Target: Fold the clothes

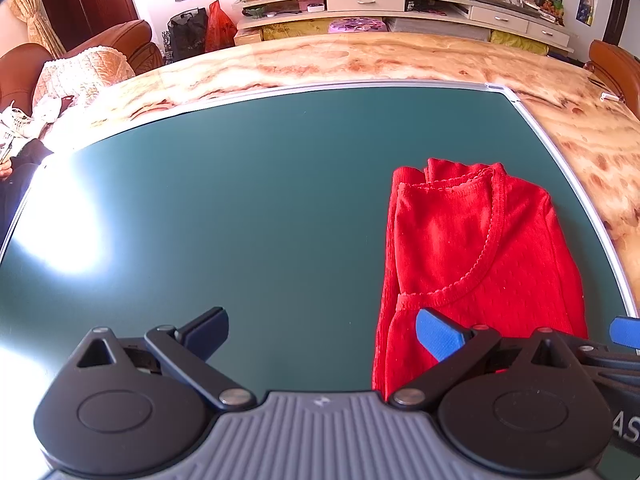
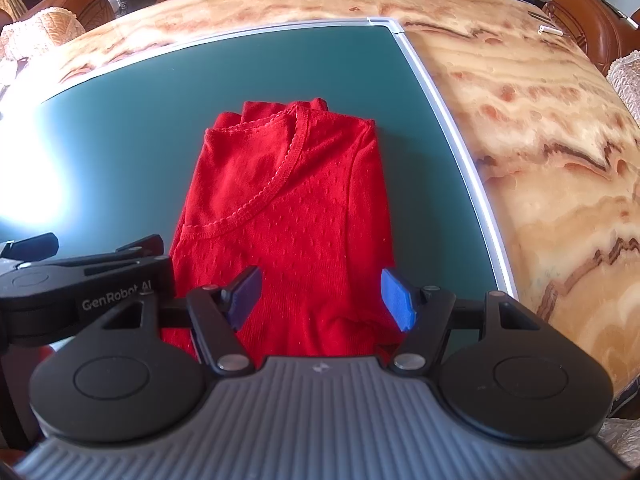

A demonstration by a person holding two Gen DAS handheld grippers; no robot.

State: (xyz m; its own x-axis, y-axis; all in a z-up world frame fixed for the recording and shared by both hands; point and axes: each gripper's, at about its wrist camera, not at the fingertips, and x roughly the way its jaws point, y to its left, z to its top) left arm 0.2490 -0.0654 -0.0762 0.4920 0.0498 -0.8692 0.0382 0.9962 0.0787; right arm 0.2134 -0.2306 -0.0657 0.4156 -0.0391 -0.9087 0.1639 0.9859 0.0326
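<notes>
Both grippers, left gripper and right gripper, hover wide open and empty over a folded red knit top on the green mat; a careless pinch could drag its loose layers apart.

Red knit garment textured cloth; green mat smooth; tabletop glossy marble-look

Each hand-held gripper had a ribbed grey body, two round black discs and black linkage arms with silver screws. The left hand-held gripper and right hand-held gripper carried blue pads; white "GenRobot AI" lettering marked the left one's side.
</notes>
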